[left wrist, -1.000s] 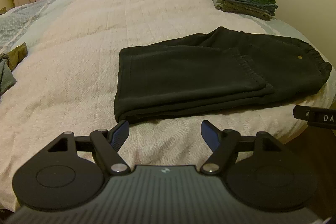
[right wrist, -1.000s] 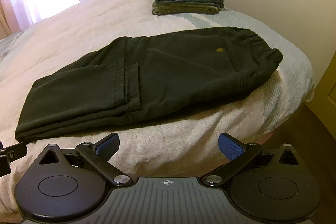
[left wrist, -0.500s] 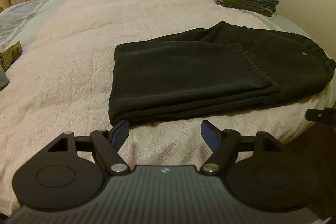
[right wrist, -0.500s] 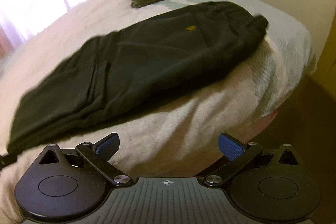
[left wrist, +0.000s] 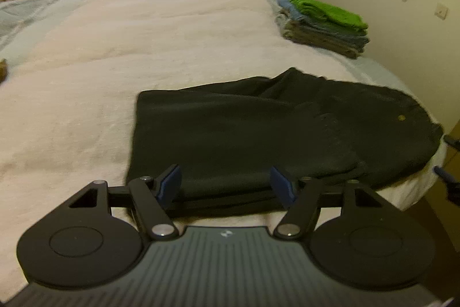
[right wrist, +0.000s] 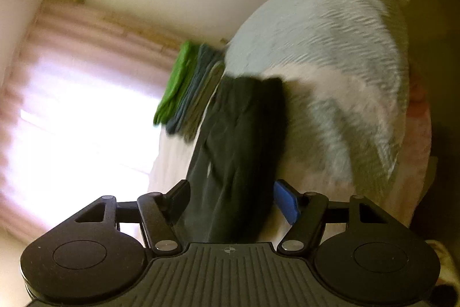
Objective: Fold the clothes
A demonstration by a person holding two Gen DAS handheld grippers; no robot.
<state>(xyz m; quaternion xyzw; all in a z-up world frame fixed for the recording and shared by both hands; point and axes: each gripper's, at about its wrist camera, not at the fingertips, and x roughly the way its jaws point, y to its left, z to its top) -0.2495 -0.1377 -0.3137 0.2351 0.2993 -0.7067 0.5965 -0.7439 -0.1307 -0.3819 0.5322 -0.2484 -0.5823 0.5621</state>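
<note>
Dark folded trousers lie across the near side of the bed, waistband end to the right. My left gripper is open, its blue pads just over the near edge of the folded leg end. The right wrist view is rolled sideways and blurred. In it my right gripper is open, with the trousers running between its fingers; I cannot tell whether the pads touch the cloth. A piece of the right gripper shows at the left view's right edge, by the waistband end.
A stack of folded clothes with a green piece on top sits at the bed's far right corner, also seen as the stack. The cream blanket covers the bed. A wall runs along the right; curtains hang behind.
My left gripper has moved forward to the trousers' near edge. My right gripper has rolled sideways and closed in on the waistband end, so cloth now lies between its fingers.
</note>
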